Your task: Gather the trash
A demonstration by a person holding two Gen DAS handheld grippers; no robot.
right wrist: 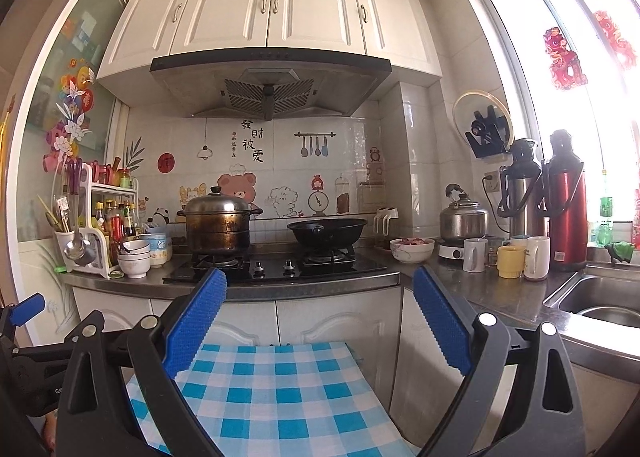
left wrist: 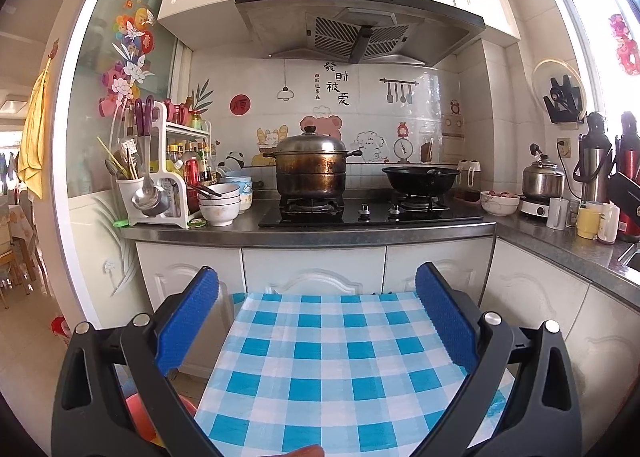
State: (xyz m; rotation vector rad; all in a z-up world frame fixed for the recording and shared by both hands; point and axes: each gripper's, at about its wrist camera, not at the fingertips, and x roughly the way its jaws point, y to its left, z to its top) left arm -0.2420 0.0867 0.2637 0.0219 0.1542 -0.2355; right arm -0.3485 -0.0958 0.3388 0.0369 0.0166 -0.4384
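My left gripper (left wrist: 318, 285) is open and empty, held above a small table with a blue-and-white checked cloth (left wrist: 320, 369). My right gripper (right wrist: 320, 287) is open and empty too, above the same checked cloth (right wrist: 272, 393). The left gripper shows at the left edge of the right wrist view (right wrist: 24, 309). No trash shows on the cloth or on the counter in either view. An orange-red object (left wrist: 140, 417) sits low beside the table at the left, mostly hidden by my left gripper's body.
Ahead is a kitchen counter (left wrist: 320, 233) with a gas hob, a steel pot (left wrist: 310, 169) and a black wok (left wrist: 420, 177). Bowls (left wrist: 220, 205) and a utensil rack (left wrist: 160, 177) stand left. Mugs (right wrist: 512, 261), kettle (right wrist: 464, 219), thermoses and a sink (right wrist: 600, 297) are right.
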